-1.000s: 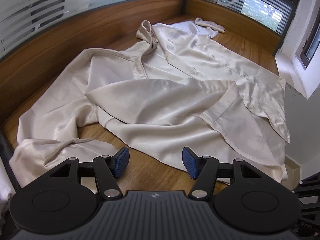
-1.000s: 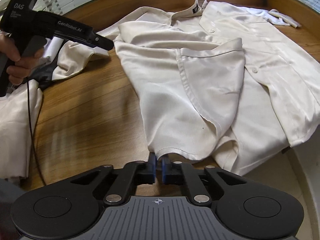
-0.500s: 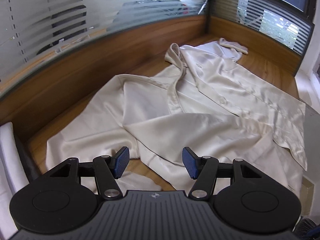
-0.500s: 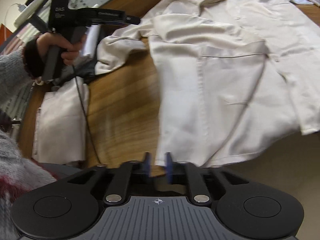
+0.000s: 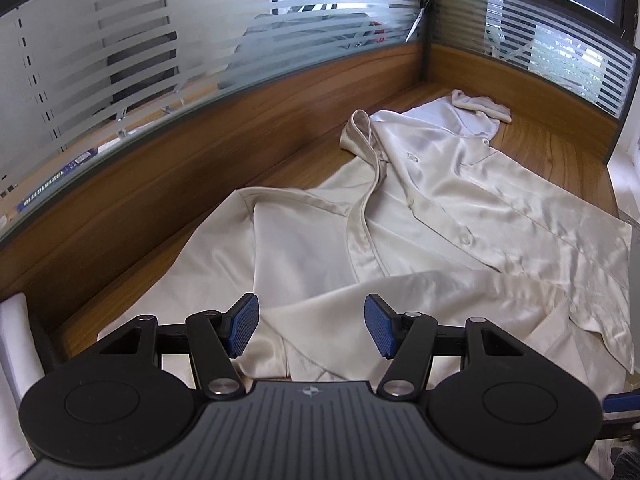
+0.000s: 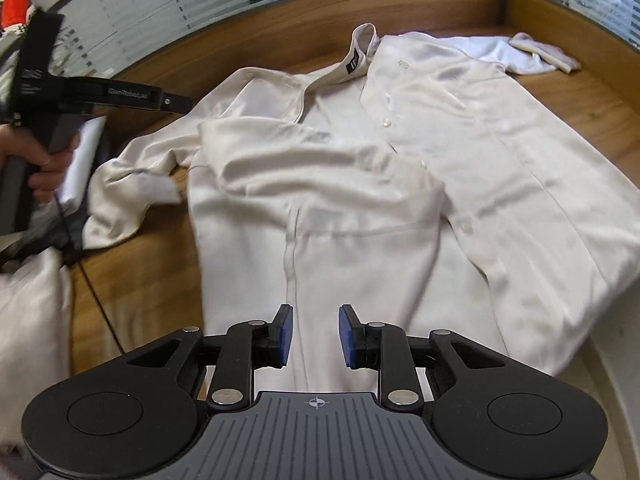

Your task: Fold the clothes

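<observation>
Right claw (image 6: 312,334) is hovering over the shirt's (image 6: 400,184) near hem, jaws apart, gripping nothing. Left claw (image 5: 308,330) is hanging open above the same cream button shirt (image 5: 420,232), empty. Shirt is lying spread on the wooden desk (image 6: 152,252), one sleeve folded across its front, collar (image 6: 360,56) at its far end.

The cream satin shirt (image 6: 460,152) lay spread front-up on the wooden tabletop, buttoned, collar (image 6: 360,50) standing at the far end — one sleeve folded across its chest, the other trailing off in a crumpled heap.
</observation>
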{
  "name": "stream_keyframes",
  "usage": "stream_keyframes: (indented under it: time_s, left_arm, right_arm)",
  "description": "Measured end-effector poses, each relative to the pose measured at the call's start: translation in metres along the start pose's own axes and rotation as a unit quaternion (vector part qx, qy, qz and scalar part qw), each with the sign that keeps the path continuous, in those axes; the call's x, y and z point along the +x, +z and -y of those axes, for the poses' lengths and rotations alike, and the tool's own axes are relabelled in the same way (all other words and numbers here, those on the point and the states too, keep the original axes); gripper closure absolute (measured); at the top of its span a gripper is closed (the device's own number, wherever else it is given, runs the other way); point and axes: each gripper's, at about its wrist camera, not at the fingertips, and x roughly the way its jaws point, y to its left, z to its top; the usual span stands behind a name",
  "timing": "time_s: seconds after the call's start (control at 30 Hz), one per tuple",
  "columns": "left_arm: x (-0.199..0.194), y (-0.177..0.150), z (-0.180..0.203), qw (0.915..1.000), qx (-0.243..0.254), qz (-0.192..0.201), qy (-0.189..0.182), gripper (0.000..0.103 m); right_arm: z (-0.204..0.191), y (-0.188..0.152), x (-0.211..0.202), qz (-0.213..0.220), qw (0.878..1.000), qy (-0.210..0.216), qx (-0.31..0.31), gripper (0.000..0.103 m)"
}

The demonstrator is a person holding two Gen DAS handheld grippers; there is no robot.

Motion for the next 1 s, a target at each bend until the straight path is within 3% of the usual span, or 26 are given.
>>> stream_keyframes:
  time_s: [0.13, 0.2, 0.43, 0.53, 0.57, 0.6, 0.8, 1.0]
  left_arm:
    - [0.003, 0.008, 0.001, 1.0, 0.005, -0.003, 0.007, 0.038]
    - [0.003, 0.013, 0.001, 0.9999, 0.007, -0.003, 0.009, 0.038]
    - [0.015, 0.03, 0.0, 0.9996, 0.005, -0.009, 0.024, 0.038]
    - [0.026, 0.039, 0.004, 0.9996, 0.009, -0.015, 0.024, 0.038]
    - [0.031, 0.042, 0.006, 0.9996, 0.012, -0.016, 0.022, 0.038]
    - [0.035, 0.045, 0.008, 0.9996, 0.016, -0.017, 0.019, 0.038]
    - [0.076, 0.06, 0.026, 0.999, 0.028, -0.035, 0.002, 0.038]
    - [0.112, 0.073, 0.04, 0.9989, 0.018, -0.043, -0.01, 0.038]
  right_arm:
    - [-0.006, 0.015, 0.03, 0.001, 1.0, -0.004, -0.013, 0.072]
    - [-0.011, 0.022, 0.044, -0.001, 1.0, -0.006, -0.028, 0.065]
    - [-0.024, 0.036, 0.084, -0.012, 0.996, -0.026, -0.079, 0.065]
    - [-0.022, 0.038, 0.09, -0.011, 0.996, -0.029, -0.086, 0.08]
    - [-0.02, 0.038, 0.088, -0.008, 0.996, -0.026, -0.086, 0.099]
    - [-0.017, 0.039, 0.086, -0.005, 0.996, -0.023, -0.086, 0.101]
    - [0.012, 0.041, 0.046, 0.03, 0.999, -0.022, -0.036, 0.101]
    - [0.032, 0.036, 0.029, 0.022, 1.0, -0.013, -0.009, 0.099]
